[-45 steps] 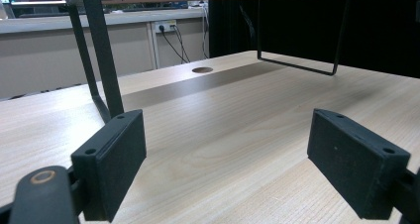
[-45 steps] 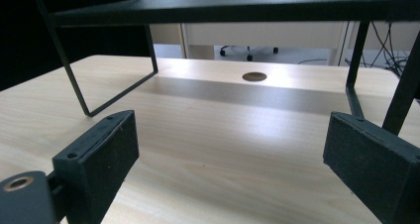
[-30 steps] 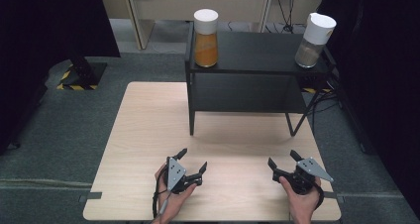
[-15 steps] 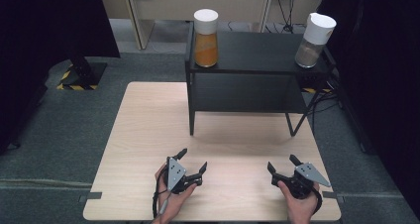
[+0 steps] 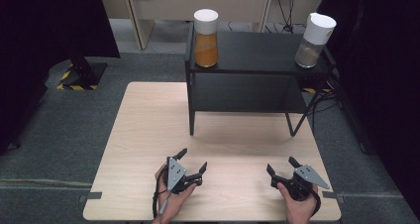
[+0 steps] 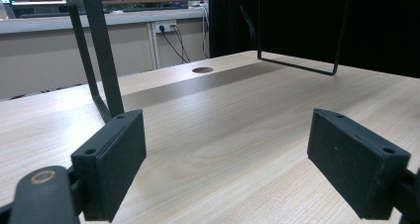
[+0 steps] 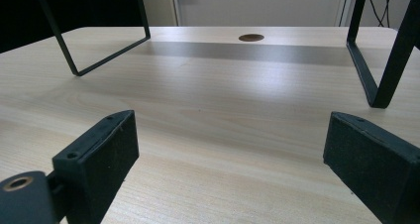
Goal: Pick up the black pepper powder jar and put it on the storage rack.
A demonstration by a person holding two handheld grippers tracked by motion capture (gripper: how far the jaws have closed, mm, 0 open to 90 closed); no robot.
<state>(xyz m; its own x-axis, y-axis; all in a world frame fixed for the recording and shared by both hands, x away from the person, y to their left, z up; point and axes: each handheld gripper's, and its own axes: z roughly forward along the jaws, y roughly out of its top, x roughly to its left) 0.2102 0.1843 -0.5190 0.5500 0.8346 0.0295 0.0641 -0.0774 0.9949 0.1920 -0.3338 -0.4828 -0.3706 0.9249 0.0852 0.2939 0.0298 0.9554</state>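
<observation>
A shelf [image 5: 257, 50] stands on the far half of the surface [image 5: 148, 135], toward its right side. On the shelf's top, one jar [image 5: 205, 38] sits at the left front corner and another jar [image 5: 315, 40] at the right edge, well apart. Near the surface's front edge, the left tongs [image 5: 192, 162] lie left of centre and the right tongs [image 5: 281, 165] to the right, apart from each other, both before the shelf with bare surface between. A hole [image 7: 251, 37] lies in the surface under the shelf
</observation>
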